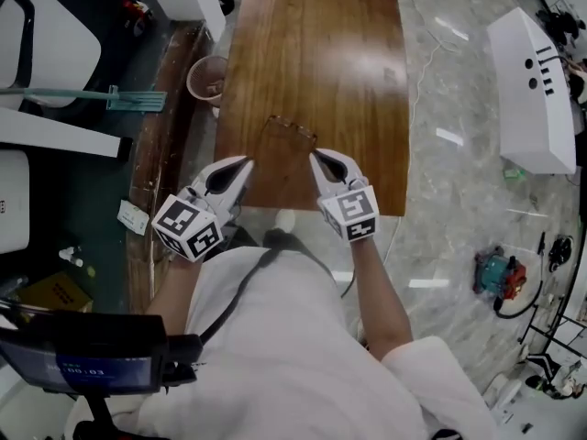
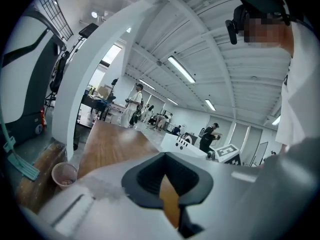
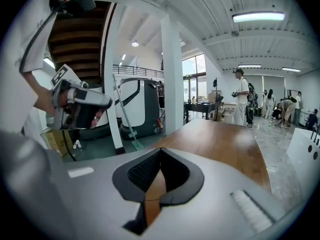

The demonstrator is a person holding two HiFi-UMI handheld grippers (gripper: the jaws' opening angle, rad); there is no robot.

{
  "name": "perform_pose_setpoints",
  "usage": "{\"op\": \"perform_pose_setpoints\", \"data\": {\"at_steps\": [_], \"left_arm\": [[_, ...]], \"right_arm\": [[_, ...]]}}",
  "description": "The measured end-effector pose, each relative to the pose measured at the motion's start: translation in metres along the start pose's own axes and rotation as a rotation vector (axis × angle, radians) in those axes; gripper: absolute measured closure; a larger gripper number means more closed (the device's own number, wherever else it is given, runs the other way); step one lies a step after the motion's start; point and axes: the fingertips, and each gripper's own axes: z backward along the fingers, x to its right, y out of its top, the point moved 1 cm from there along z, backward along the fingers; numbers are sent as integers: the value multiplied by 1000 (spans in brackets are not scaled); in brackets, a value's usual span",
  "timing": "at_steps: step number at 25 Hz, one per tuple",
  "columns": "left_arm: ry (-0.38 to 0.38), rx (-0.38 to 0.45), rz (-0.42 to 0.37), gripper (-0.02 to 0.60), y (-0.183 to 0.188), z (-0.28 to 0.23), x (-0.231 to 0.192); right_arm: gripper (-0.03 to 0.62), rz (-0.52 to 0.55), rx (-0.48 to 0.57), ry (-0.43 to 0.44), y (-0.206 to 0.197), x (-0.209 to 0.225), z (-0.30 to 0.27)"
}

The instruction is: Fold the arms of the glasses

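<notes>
A thin-framed pair of glasses (image 1: 292, 131) lies on the wooden table (image 1: 312, 53), near its front edge, arms spread toward me. My left gripper (image 1: 247, 161) is shut and empty, with its tip just left of the glasses and short of them. My right gripper (image 1: 315, 156) is also shut and empty, just below the frame's right end. Neither touches the glasses. In the left gripper view the shut jaws point along the table (image 2: 112, 144). The right gripper view likewise shows shut jaws over the table (image 3: 225, 144). Neither gripper view shows the glasses.
A pink cup (image 1: 207, 79) stands on a low bench left of the table. A teal mop (image 1: 110, 97) lies further left. A white box (image 1: 532, 90) stands on the floor at the right. People stand in the background beyond the table's far end.
</notes>
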Motion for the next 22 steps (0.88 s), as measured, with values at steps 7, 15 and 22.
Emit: {"op": "perform_pose_setpoints", "data": {"at_steps": [7,15,22], "left_arm": [[52,-19,22,575,-10,3,-21],[49,-84,10,575,-33,-5,-53],[9,-173,32,575,-60,-26,-74]], "right_arm": [[585,65,-108,24,-32,20,-40],[578,107,-212,17,-53,28,-80],[532,206,-342,45,-72,33,-121]]}}
